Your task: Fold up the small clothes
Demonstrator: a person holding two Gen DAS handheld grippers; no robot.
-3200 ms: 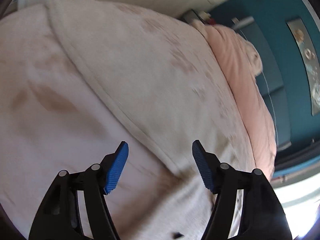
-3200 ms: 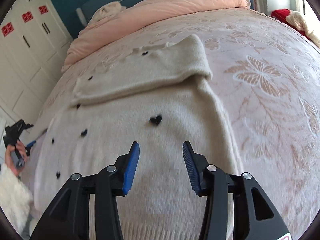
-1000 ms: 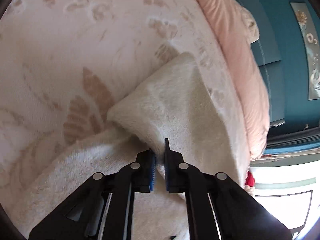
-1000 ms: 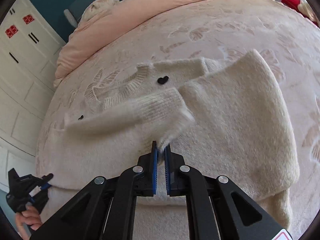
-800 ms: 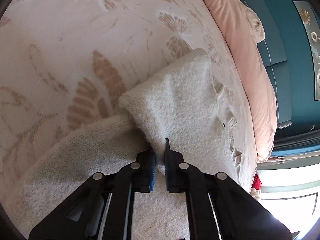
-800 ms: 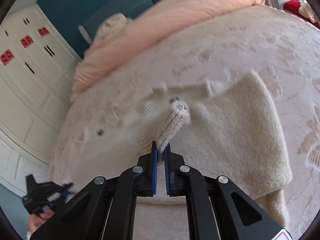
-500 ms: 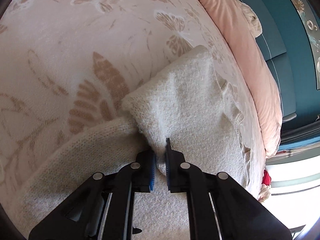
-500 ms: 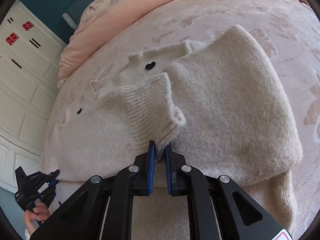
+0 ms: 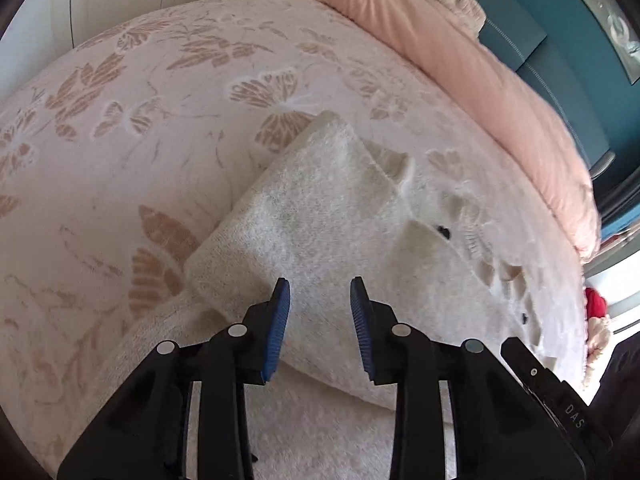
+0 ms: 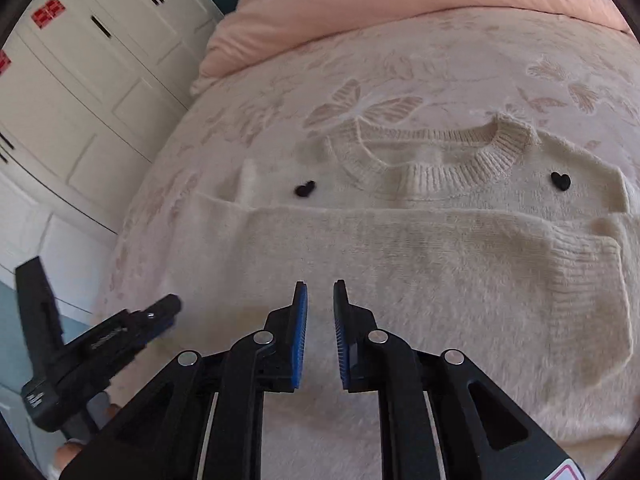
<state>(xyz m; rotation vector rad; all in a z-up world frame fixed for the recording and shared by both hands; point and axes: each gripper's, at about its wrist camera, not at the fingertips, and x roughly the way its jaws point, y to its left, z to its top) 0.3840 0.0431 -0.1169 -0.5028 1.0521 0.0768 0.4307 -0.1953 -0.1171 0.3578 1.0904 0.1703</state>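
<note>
Your left gripper [image 9: 316,312] sat low in the frame's centre, its jaws opening with nothing pinched between them, over the folded-in sleeve [image 9: 320,216] of the cream sweater [image 10: 400,264], which lay flat on the butterfly-patterned bedspread [image 9: 160,100]. In the right wrist view, your right gripper [image 10: 320,312] hovered at bottom centre, jaws parted by a narrow gap and empty, the ribbed collar [image 10: 460,160] above it and the other cuff [image 10: 580,280] at right

Bed: a pale butterfly-patterned cover [image 9: 168,92] fills the view.
Head end: a pink duvet [image 9: 472,64], bunched up.
Wall: teal [image 9: 580,20].
Side: white panelled wardrobe [image 10: 84,76], red stickers on the doors.
</note>
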